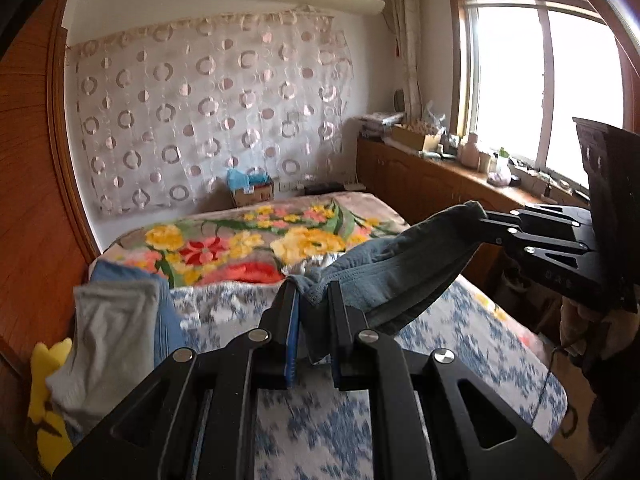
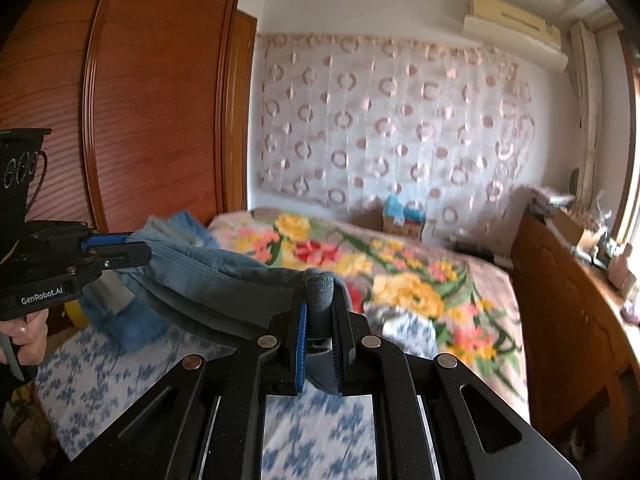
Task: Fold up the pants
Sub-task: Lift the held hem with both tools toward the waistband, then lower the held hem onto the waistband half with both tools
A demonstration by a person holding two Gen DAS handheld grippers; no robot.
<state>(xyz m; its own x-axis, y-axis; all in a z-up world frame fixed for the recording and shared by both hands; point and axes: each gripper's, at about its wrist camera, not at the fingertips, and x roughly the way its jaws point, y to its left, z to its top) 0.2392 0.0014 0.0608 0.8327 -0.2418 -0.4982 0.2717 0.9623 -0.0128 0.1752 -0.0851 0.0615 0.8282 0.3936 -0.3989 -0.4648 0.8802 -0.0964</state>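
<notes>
Grey-blue pants (image 1: 400, 272) hang stretched in the air between my two grippers, above the bed. My left gripper (image 1: 314, 292) is shut on one end of the cloth. At the right of the left wrist view, my right gripper (image 1: 486, 222) clamps the other end. From the right wrist view, the right gripper (image 2: 320, 300) is shut on a bunched fold of the pants (image 2: 224, 276). The left gripper (image 2: 140, 246) pinches the far end at the left, with a person's hand (image 2: 28, 336) on its handle.
A blue-and-white flowered sheet (image 1: 312, 432) covers the near bed, with a bright floral blanket (image 1: 248, 244) beyond. Folded grey and blue clothes (image 1: 112, 332) lie at the left. A wooden wardrobe (image 2: 152, 112) stands left, a cluttered low cabinet (image 1: 448, 176) under the window right.
</notes>
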